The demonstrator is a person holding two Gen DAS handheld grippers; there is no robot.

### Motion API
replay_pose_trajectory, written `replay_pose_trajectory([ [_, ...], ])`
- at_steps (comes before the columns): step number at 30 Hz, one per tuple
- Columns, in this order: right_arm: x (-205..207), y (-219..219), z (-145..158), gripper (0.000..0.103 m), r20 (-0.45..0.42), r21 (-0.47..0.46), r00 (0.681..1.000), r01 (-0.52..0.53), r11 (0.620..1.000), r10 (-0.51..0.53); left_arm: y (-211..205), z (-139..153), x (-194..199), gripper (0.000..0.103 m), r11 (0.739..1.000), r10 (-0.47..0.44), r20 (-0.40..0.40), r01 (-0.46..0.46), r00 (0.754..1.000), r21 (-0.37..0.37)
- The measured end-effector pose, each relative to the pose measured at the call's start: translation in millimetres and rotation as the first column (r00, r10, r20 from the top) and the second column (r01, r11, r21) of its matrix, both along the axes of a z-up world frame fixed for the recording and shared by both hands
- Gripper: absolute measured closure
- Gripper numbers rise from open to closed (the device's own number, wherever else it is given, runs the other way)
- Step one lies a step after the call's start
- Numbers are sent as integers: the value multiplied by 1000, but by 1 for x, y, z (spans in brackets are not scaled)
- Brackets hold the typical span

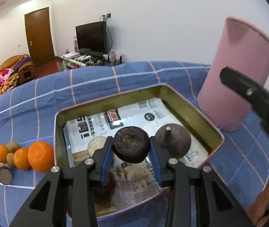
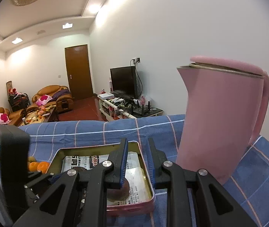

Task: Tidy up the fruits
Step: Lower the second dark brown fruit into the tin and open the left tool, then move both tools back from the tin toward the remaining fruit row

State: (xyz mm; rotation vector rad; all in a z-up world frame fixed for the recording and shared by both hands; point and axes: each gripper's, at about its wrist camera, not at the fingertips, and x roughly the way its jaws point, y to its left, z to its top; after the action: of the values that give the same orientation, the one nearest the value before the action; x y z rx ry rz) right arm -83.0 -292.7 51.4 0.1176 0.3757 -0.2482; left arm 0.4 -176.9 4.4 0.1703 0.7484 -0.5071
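- Left wrist view: the left claw [image 1: 131, 147] pinches a dark round fruit [image 1: 131, 144] above the metal tin [image 1: 195, 113], likely to drop it beside another dark fruit [image 1: 173, 139]; oranges [image 1: 39, 156] wait outside on the blue checked cloth [image 1: 77, 87].
- Right wrist view: the right claw [image 2: 138, 162], narrowed and holding nothing, hovers over the tin's corner near the pink jug [image 2: 221, 117].

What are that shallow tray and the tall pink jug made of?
The tray looks like thin metal: its inner walls have a dull brass-gold sheen and a rolled rim, with printed paper lining the bottom. The pink jug looks like matte plastic, smooth and evenly coloured, though coated metal is possible.
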Motion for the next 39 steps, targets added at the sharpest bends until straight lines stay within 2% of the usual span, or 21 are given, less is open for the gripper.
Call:
replay_pose_trajectory([
  [11, -3, 0, 2, 82, 0, -2, 1000, 19, 1000, -19, -14, -7, -3, 62, 996, 15, 70, -21, 997, 90],
  [13, -2, -1, 1, 82, -2, 9, 1000, 25, 1000, -25, -14, -8, -2, 53, 995, 26, 75, -33, 997, 95],
  [15, -1, -3, 0, 82, -9, 28, 1000, 28, 999, -27, -9, -5, -1, 17, 994, 61, 87, -68, 994, 80],
  [17, 0, -5, -1, 82, -16, 44, 999, 30, 999, -30, -3, -1, -3, 3, 994, 82, 106, -88, 991, 58],
  [18, 0, -6, -1, 82, -17, 50, 999, 30, 998, -29, -1, 1, -5, 1, 995, 80, 118, -86, 990, 43],
  [20, -1, -7, -1, 82, -16, 55, 999, 31, 998, -30, 0, 7, -9, 0, 996, 73, 149, -78, 986, 31],
  [22, -1, -7, -1, 79, -14, 55, 1000, 29, 998, -28, -2, 9, -14, 0, 996, 69, 183, -79, 981, 52],
  [23, -1, -7, -1, 70, -15, 57, 999, 29, 998, -28, -3, 9, -16, 0, 994, 67, 197, -82, 978, 66],
  [24, -2, -8, -2, 52, -15, 64, 999, 34, 997, -33, -3, 9, -17, 0, 993, 68, 207, -86, 976, 76],
  [25, -3, -9, -2, 43, -11, 70, 999, 38, 997, -38, -2, 8, -18, 0, 992, 73, 214, -92, 974, 82],
  [26, -4, -10, -2, 27, -1, 77, 999, 46, 996, -46, -2, 7, -17, 0, 992, 75, 216, -95, 974, 85],
  [27, -8, -12, -1, 21, 20, 83, 998, 61, 995, -63, -1, 7, -18, 0, 992, 75, 216, -96, 974, 86],
  [30, -16, -16, 2, 19, 75, 104, 993, 80, 991, -88, 2, 9, -18, 0, 992, 88, 222, -107, 971, 72],
  [35, -11, -16, -4, 19, 45, 120, 994, 92, 989, -98, 8, 10, -18, 0, 991, 102, 231, -119, 968, 63],
  [39, -9, -11, -9, 19, 43, 90, 994, 98, 991, -102, 11, 9, -18, 0, 990, 108, 234, -126, 966, 64],
])
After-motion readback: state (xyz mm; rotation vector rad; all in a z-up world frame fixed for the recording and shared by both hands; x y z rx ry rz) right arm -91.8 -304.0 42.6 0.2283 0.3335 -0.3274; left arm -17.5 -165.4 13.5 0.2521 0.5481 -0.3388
